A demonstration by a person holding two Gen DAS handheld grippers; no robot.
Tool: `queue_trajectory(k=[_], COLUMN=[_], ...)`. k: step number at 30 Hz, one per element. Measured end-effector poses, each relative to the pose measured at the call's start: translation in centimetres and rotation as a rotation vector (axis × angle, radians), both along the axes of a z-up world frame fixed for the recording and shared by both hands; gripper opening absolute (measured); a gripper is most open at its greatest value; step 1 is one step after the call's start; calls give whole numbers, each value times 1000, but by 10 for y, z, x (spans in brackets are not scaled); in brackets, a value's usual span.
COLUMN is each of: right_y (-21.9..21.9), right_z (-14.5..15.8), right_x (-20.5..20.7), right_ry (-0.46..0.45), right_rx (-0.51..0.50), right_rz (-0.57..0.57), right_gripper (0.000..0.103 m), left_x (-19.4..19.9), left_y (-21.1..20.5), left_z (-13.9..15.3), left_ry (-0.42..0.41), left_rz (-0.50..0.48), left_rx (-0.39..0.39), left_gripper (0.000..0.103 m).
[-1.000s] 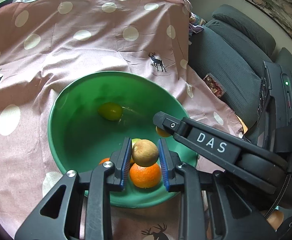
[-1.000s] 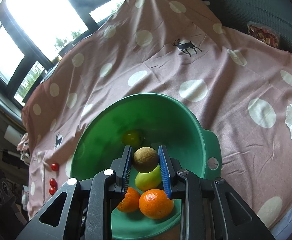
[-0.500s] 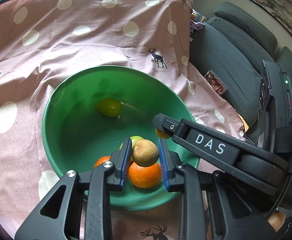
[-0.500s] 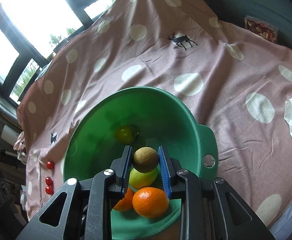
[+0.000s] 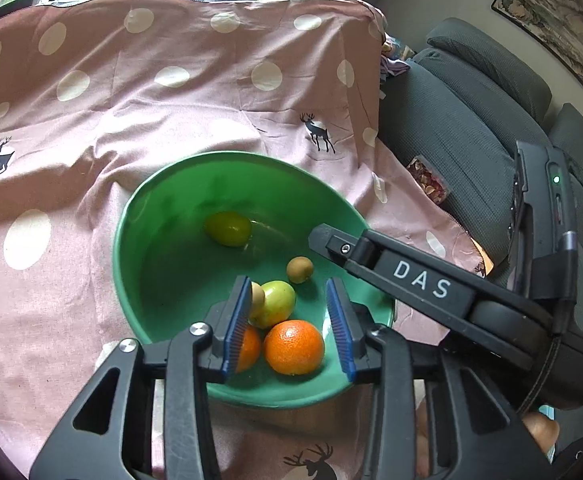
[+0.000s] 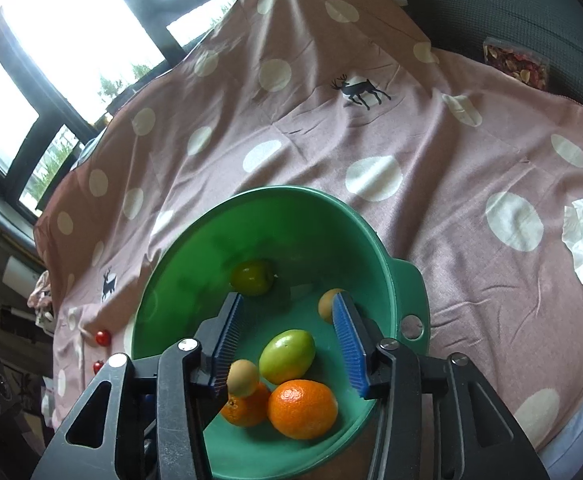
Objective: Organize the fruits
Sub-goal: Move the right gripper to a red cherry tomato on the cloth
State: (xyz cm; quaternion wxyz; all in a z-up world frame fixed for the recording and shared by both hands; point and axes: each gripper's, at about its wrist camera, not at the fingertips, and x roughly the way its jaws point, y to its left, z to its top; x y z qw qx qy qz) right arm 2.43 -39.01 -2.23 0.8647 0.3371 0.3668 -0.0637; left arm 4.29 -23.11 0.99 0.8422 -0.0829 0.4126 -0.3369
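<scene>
Pink polka-dot cloth (image 6: 431, 152) with deer prints, draping the surface beside a grey sofa (image 5: 471, 112). Green bowl (image 5: 147, 216) sitting on it, holding two oranges (image 5: 294, 346), a green apple (image 6: 287, 356), a lime (image 5: 227, 229) and two kiwis (image 5: 299, 269) (one lying on an orange). Left gripper (image 5: 287, 320) and right gripper (image 6: 289, 344) both hovering over the bowl, jaws spread, pinching nothing. Cherry tomatoes (image 6: 102, 337) resting on cloth outside the bowl.
</scene>
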Motion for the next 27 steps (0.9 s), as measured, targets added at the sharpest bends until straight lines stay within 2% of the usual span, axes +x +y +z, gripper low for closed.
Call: queue_trajectory(k=[3, 5, 9, 14, 19, 22, 27], right_y=[4, 8, 22, 49, 87, 113, 161], right_z=[5, 9, 17, 26, 34, 36, 38], right_x=[1, 1, 3, 12, 22, 29, 42], right_ry=[-14, -28, -54, -67, -79, -88, -93], right_rx=[-3, -13, -23, -45, -63, -59, -45], right_rz=[7, 14, 58, 136, 248, 338, 494], right_gripper=[56, 64, 64, 66, 66, 66, 66], left_x=[-4, -6, -10, -20, -30, -35, -32], left_y=[18, 34, 80, 150, 212, 236, 240], left_z=[11, 17, 25, 22, 2, -13, -30], left_ry=[-25, -35, -28, -25, 40, 103, 164], left_rz=[37, 64, 159, 344, 485, 521, 487], left_rx=[2, 2, 11, 108, 179, 169, 206], left_gripper=[46, 49, 52, 53, 53, 53, 52])
